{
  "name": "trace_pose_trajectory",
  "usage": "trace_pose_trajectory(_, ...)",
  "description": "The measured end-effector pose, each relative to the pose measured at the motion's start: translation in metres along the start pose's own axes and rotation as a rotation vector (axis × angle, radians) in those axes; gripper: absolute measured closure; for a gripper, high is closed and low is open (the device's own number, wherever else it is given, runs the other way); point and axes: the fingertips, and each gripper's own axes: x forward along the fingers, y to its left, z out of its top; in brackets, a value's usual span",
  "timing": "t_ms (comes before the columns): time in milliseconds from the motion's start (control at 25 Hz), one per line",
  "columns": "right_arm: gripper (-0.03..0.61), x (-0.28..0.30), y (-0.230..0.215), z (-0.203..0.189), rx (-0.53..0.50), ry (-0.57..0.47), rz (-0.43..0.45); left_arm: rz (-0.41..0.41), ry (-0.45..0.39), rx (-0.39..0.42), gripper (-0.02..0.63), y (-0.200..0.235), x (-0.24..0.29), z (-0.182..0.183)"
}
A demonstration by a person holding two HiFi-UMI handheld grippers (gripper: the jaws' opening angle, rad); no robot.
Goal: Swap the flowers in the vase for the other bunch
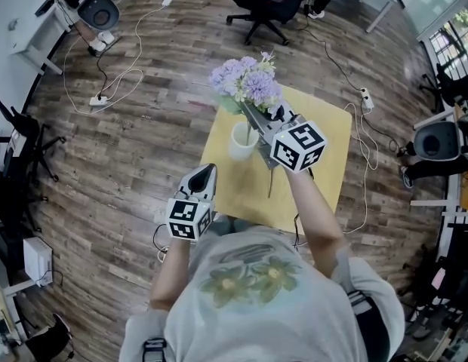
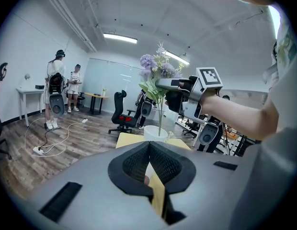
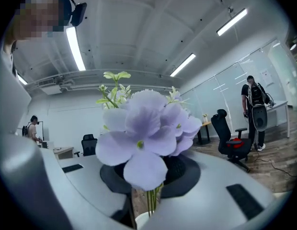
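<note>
The purple flower bunch (image 1: 247,81) is being gripped by its stems in the right gripper (image 1: 258,118), whose jaws are being pressed shut on them, directly above the white vase (image 1: 243,140). The vase is standing toward the 9 o'clock side of the yellow table (image 1: 324,138). The left gripper (image 1: 206,173) is being held closed and empty at the vase's 7 o'clock, off the table's near edge, so the vase is not being steadied. The stem ends seem to be reaching into the mouth, though this is partly hidden. If stems are being dragged sideways against the rim, the light vase is being put at risk of tipping or sliding toward the table edge.
</note>
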Motion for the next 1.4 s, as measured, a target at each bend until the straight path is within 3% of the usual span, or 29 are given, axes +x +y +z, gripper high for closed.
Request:
trace_pose_trajectory(600,0.502,-0.024,0.006,-0.050,0.024,0.111,-0.013,-0.040,0.015,0.013,0.595,-0.017,0.006,-0.006)
trace_pose_trajectory(1400,0.502,-0.037,-0.003,-0.120,-0.017,0.288,-0.027,-0.054,0.042,0.022,0.595,-0.032,0.017,-0.015)
